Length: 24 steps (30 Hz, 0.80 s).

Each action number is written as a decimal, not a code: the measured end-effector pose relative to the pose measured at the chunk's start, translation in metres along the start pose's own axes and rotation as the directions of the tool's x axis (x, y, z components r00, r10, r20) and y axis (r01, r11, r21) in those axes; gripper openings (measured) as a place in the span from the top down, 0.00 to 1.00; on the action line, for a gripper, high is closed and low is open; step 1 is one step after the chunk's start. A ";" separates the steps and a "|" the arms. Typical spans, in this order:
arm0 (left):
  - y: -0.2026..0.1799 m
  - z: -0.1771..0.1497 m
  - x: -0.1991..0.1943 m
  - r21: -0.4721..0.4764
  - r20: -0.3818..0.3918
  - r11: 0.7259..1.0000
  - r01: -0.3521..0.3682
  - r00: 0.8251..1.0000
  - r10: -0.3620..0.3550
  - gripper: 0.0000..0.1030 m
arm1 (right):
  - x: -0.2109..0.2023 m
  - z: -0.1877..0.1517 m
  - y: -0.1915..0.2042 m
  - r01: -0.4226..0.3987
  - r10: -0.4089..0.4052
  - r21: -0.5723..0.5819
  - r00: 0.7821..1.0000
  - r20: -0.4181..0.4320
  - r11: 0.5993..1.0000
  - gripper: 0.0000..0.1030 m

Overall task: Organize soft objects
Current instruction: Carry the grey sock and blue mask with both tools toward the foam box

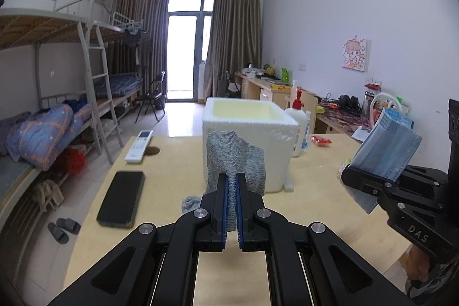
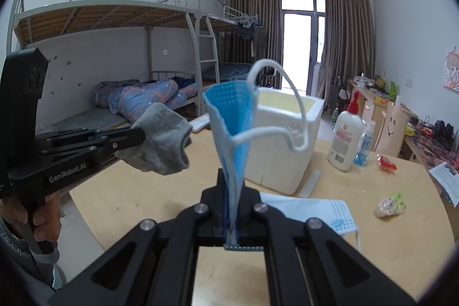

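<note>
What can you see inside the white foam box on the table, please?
Only the yellowish inner walls of the white foam box show; its floor is hidden by the rim, so contents cannot be told.

Dorm room, bunk beds (image 2: pixel 114 27), desks (image 1: pixel 258 89)

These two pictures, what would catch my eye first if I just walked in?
Probably the two black grippers held up over the wooden table: the left gripper pinches a grey sock, the right gripper a blue face mask. Just beyond both stands an open white foam box, and a second mask lies flat on the table near the right gripper.
</note>
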State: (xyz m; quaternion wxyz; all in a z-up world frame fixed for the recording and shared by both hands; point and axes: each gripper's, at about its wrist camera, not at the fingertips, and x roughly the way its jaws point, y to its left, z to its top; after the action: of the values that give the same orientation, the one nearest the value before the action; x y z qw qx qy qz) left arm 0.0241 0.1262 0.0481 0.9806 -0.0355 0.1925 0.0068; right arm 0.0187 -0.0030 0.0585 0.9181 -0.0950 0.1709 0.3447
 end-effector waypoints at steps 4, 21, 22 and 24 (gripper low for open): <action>0.000 0.014 0.009 0.019 0.012 1.000 0.001 1.000 -0.001 0.95 | 0.000 0.012 -0.006 0.016 -0.016 -0.001 1.000 0.022 1.000 0.95; -0.005 0.070 0.046 0.041 0.051 0.999 0.017 0.999 -0.019 0.95 | 0.025 0.052 -0.025 0.060 -0.061 0.022 0.997 0.054 0.998 0.95; -0.006 0.072 0.049 0.047 0.052 0.999 0.014 0.998 -0.016 0.95 | 0.027 0.054 -0.026 0.062 -0.063 0.020 0.996 0.057 0.998 0.95; -0.009 0.078 0.055 0.061 0.055 0.998 0.010 0.998 -0.013 0.95 | 0.032 0.060 -0.028 0.071 -0.071 0.015 0.995 0.062 0.997 0.94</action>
State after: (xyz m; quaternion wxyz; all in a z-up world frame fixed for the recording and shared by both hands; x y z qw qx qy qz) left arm 0.1043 0.1227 0.1001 0.9862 -0.0067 0.1654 -0.0038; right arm 0.0749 0.0125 0.1032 0.9353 -0.0843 0.1407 0.3135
